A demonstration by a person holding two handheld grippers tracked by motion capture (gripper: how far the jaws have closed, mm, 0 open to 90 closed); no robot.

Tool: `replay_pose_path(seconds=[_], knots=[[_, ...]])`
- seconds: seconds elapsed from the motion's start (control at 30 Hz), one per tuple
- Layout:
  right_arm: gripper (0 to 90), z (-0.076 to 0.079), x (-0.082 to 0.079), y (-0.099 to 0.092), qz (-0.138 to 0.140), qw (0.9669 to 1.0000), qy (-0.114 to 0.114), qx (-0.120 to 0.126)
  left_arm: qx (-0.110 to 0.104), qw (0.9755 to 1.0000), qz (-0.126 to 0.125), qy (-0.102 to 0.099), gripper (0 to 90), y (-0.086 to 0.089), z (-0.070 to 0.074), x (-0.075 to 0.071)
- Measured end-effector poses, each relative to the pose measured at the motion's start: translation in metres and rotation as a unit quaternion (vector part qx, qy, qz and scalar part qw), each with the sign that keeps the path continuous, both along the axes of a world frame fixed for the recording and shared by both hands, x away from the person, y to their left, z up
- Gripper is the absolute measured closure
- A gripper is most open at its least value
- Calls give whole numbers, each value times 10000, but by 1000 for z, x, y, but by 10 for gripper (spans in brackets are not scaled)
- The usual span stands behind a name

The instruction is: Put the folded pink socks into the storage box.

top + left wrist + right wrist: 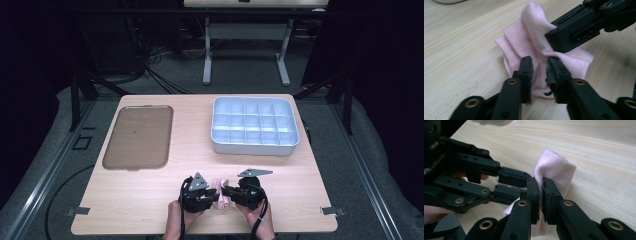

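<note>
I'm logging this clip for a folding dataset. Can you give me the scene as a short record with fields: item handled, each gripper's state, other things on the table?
item: pink cloth, bunched in folds on the wooden table, near the person's edge
right gripper: shut, pinching a fold of the cloth
left gripper: jaws slightly apart over the cloth, not pressing it
brown tray: far left, nothing on it
grey divided bin: far right, compartments look bare
</note>
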State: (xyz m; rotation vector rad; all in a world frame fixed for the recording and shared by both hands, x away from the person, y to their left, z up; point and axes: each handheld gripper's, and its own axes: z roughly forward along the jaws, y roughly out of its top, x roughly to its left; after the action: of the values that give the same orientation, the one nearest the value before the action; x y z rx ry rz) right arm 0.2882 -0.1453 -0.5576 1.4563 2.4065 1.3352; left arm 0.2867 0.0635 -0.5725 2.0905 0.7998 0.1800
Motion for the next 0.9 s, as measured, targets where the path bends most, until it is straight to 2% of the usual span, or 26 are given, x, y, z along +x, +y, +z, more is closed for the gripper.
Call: replay_pose_path(seconds=[0.17,0.2,0.3,0.4,0.47,0.67,0.9], knots=[[850,0,0,-3,-78,10000,1,49,-78,9998,136,-109,675,8,9,-5],[850,0,0,-3,-86,10000,-4,38,-21,9998,160,-102,675,11,11,-5],[850,1,-1,-4,-96,10000,-13,23,66,9995,319,51,698,15,7,-3],[850,1,-1,-4,-86,10000,-14,-12,149,9991,349,187,737,16,-1,1],[850,1,-1,-4,-62,10000,-18,6,95,9992,288,261,759,15,-5,3],[848,1,0,2,-14,10000,-13,-21,111,9992,204,315,821,12,-8,7],[847,-2,2,12,72,9999,14,-129,92,9993,126,348,841,12,-11,9]])
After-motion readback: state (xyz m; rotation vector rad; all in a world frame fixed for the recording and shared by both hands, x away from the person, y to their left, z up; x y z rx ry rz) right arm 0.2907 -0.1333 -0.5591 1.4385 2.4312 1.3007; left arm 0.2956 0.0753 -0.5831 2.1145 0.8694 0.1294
